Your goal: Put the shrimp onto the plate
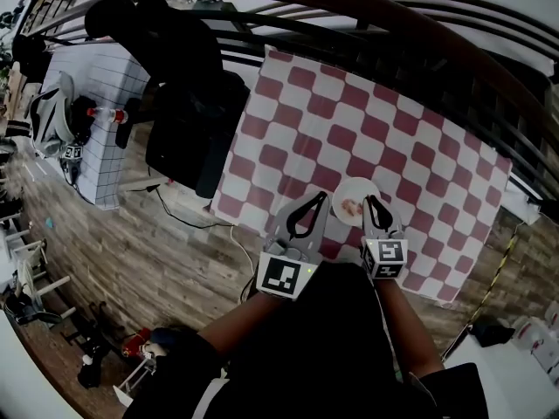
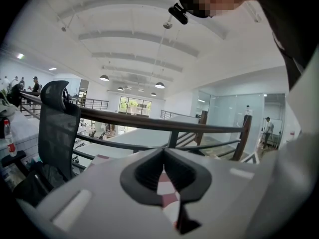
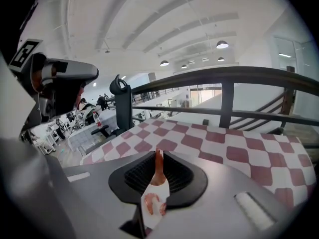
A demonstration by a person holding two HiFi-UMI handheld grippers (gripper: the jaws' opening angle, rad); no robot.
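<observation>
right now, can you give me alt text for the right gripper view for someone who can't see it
The right gripper is shut on a pink-orange shrimp, and a white plate carrying a second shrimp shows through the gap below the jaws. Beyond them are a red-and-white checkered cloth and a dark railing.

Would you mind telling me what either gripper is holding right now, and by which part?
The right gripper pinches a shrimp, seemingly by its narrow end, above the plate; the left gripper holds nothing.
</observation>
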